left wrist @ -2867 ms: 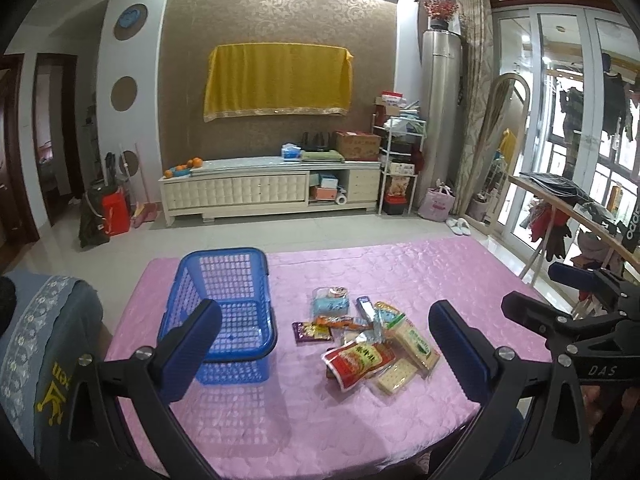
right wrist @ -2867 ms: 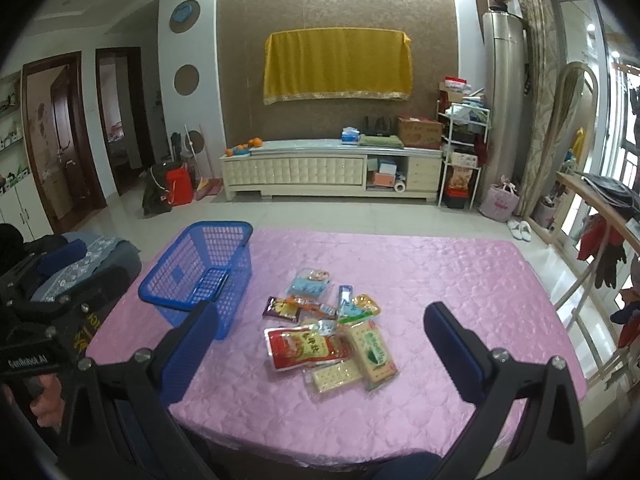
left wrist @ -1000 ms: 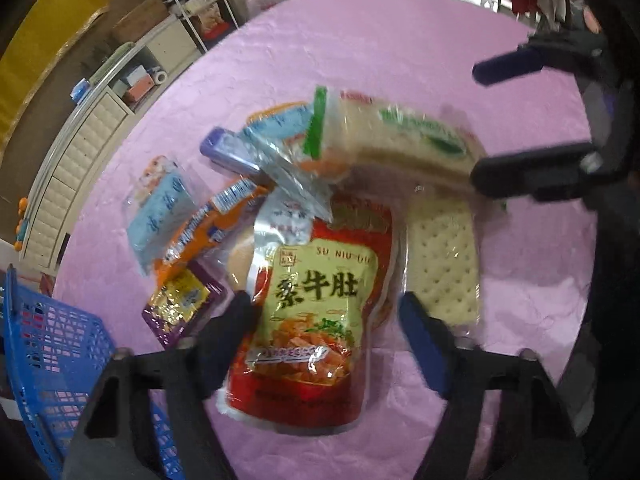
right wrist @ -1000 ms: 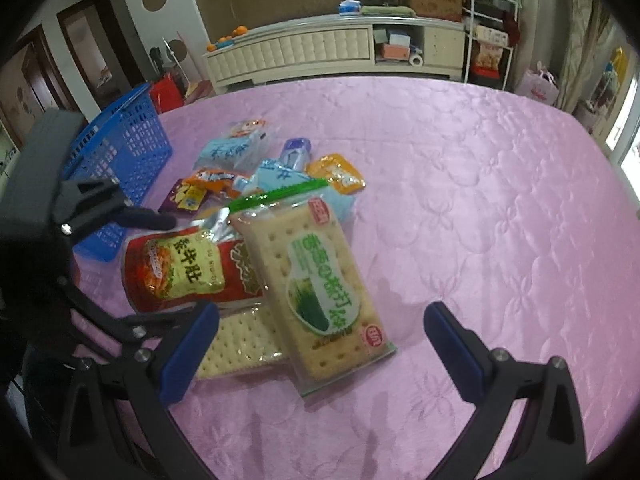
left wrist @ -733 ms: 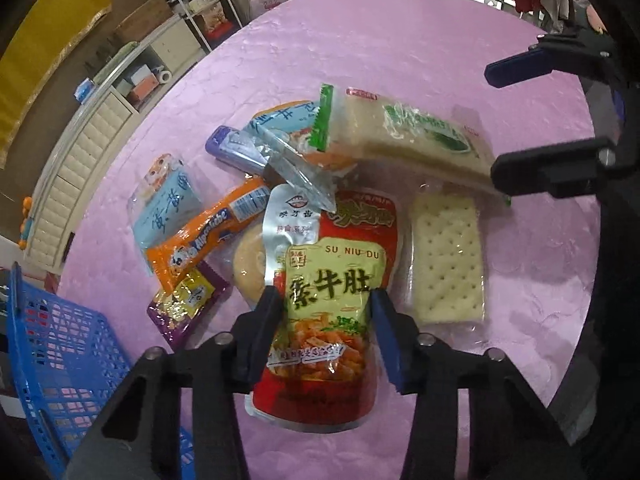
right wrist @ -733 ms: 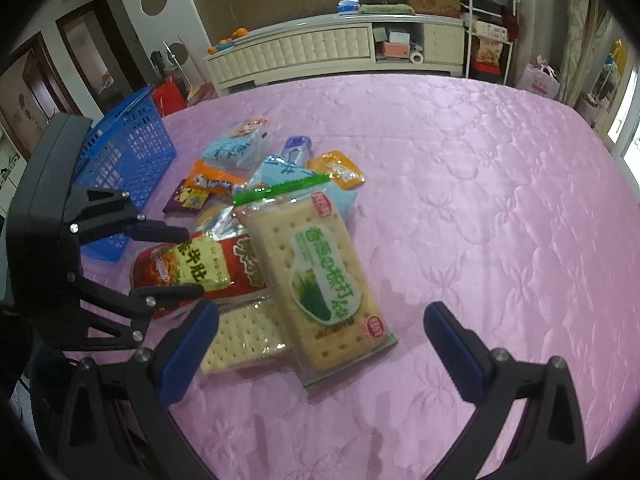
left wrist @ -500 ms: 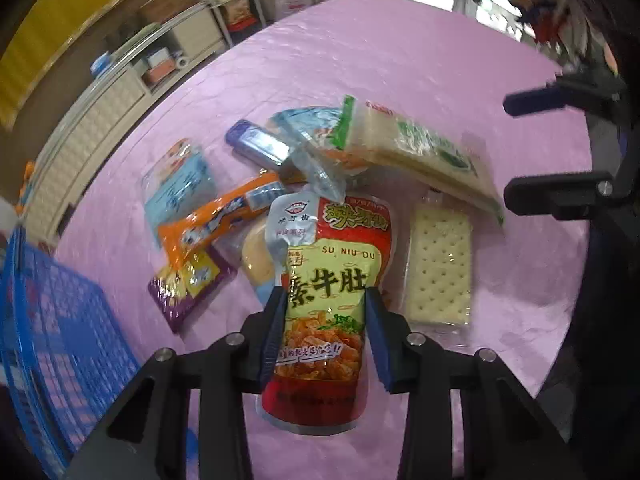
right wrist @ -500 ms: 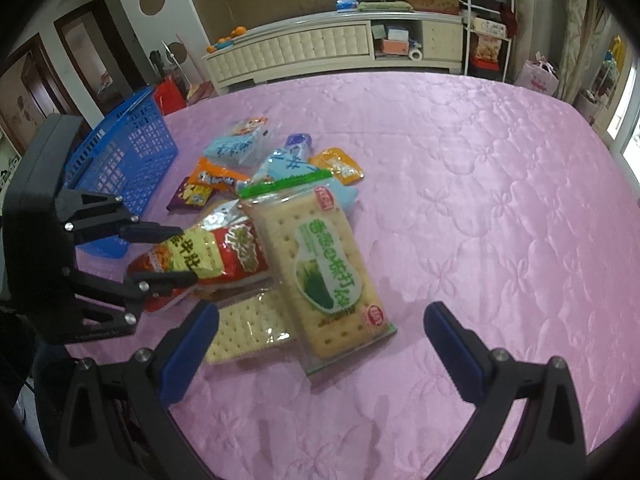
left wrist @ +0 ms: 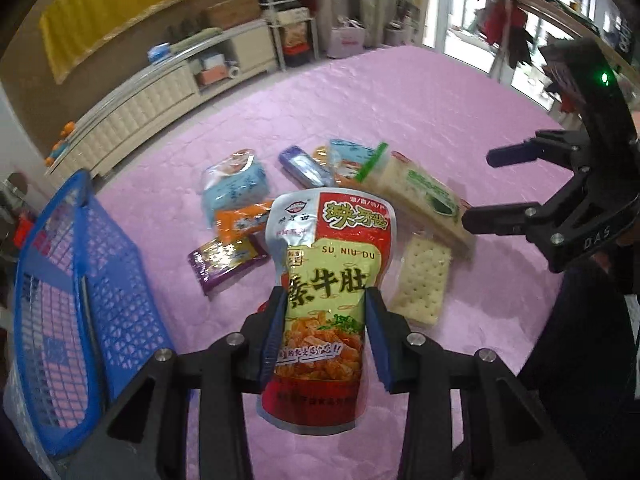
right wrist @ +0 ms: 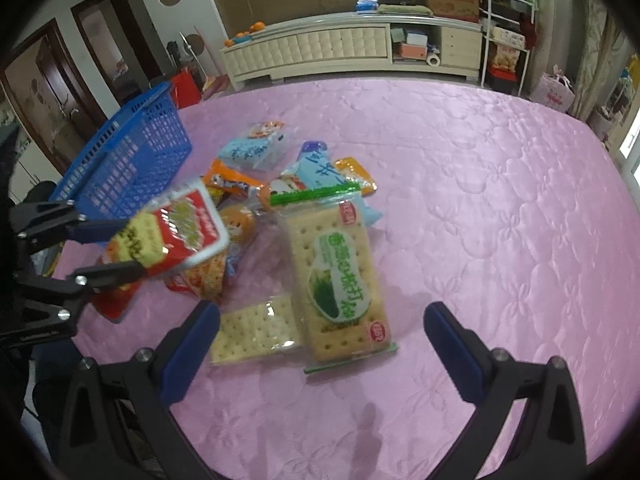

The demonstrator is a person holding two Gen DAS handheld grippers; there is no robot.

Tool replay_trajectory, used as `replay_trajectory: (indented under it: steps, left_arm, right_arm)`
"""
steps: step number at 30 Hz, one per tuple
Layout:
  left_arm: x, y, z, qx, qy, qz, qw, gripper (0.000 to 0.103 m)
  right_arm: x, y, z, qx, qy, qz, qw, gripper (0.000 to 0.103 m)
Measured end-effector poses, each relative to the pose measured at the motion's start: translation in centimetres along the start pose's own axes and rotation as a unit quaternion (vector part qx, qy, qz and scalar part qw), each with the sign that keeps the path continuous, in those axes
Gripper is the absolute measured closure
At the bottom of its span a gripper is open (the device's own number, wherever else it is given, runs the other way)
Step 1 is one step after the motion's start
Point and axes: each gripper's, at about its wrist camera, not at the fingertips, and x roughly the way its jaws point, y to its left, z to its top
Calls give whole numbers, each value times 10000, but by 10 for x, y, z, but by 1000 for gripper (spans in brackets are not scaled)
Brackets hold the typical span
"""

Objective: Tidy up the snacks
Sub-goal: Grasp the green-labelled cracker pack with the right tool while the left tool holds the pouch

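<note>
The left gripper (left wrist: 325, 320) clenches the red pouch (left wrist: 328, 280) firmly, so it should carry it left over the basket (left wrist: 60, 280) rim before releasing, while the right gripper (right wrist: 320, 340) stands open.

A pink quilted tablecloth (right wrist: 500, 208) fronts a cream cabinet (right wrist: 340, 50) under a yellow cloth (left wrist: 120, 12).

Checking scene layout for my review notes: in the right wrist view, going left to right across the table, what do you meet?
Left gripper clamping the red snack pouch → blue basket → green-labelled cracker pack → bare pink tablecloth.
</note>
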Motion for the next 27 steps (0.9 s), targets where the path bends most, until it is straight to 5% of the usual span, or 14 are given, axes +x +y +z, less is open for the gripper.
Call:
replay_trajectory:
  steps: [4, 12, 14, 15, 27]
  left_arm:
    - [11, 5, 5, -382, 22, 100, 9992, 66]
    - [20, 9, 11, -763, -12, 34, 9971, 66]
    - [20, 7, 10, -732, 10, 81, 9973, 66]
    - [20, 6, 9, -713, 16, 97, 9974, 66]
    - [-21, 7, -5, -914, -245, 290, 9951, 66]
  right_arm:
    - [13, -1, 5, -36, 61, -95, 9999, 11]
    - [42, -2, 8, -65, 258, -192, 9995, 13]
    - [48, -5, 8, 4, 306, -180, 9994, 24]
    - [52, -7, 8, 52, 368, -206, 9991, 39]
    - [6, 12, 5, 133, 71, -217, 9997, 42]
